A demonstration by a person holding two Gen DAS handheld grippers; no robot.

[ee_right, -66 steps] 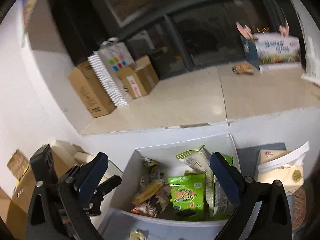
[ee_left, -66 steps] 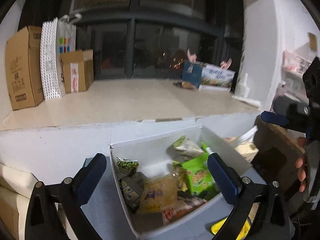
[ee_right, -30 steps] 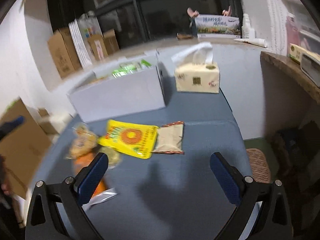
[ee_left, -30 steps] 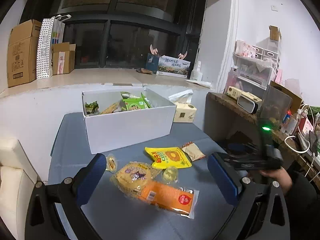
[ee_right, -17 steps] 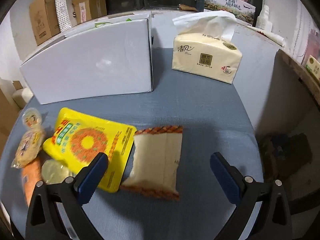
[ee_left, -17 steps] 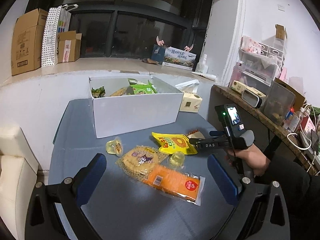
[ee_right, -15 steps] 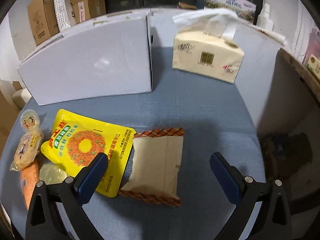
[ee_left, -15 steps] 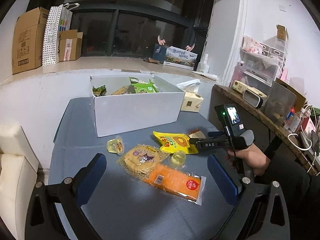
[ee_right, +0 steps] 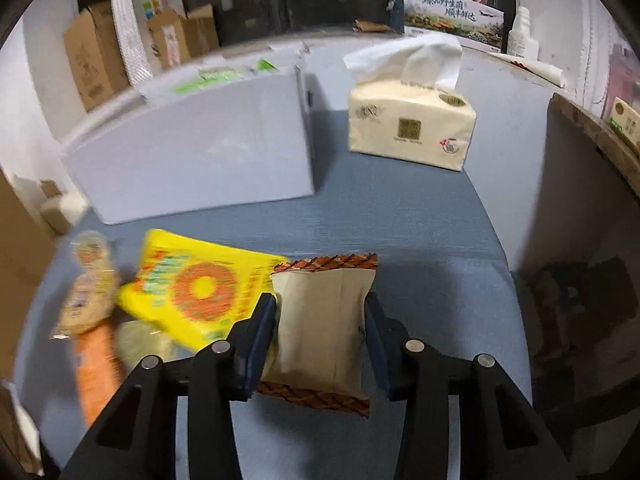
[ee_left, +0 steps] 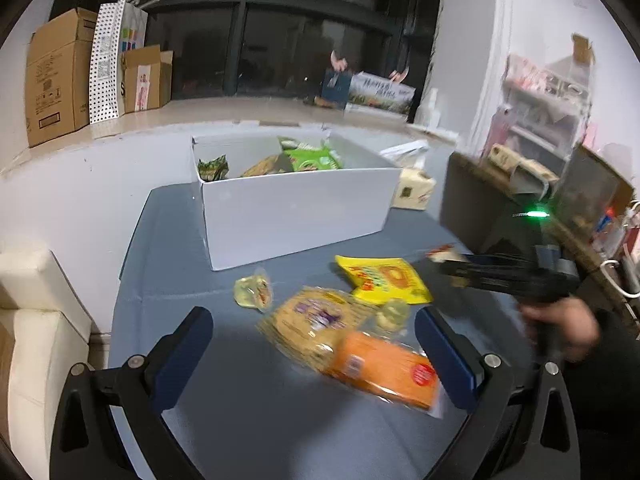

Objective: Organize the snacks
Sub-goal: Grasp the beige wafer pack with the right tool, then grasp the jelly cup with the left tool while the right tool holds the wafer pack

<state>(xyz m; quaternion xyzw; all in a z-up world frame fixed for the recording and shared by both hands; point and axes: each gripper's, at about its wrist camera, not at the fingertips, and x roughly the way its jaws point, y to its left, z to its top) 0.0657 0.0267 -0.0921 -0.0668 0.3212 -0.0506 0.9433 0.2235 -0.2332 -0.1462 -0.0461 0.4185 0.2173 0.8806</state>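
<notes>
A white box (ee_left: 296,208) with several snack packets stands at the back of the blue table (ee_left: 240,420). In front of it lie a yellow packet (ee_left: 384,280), a round cookie pack (ee_left: 316,320), an orange packet (ee_left: 384,368) and a jelly cup (ee_left: 254,290). My right gripper (ee_right: 320,320) has its jaws closed in on both sides of a beige packet (ee_right: 320,320) with brown zigzag ends, next to the yellow packet (ee_right: 196,284). My left gripper (ee_left: 316,352) is open above the cookie pack, holding nothing.
A tissue pack (ee_right: 412,124) stands right of the white box (ee_right: 192,148). A dark wooden shelf (ee_left: 500,184) with clutter is at the right. Cardboard boxes (ee_left: 56,76) sit on the window ledge. A cream seat (ee_left: 36,320) is left of the table.
The right gripper dropped to the beige packet and narrowed its jaws onto it. The left gripper moved closer over the loose snacks, still open.
</notes>
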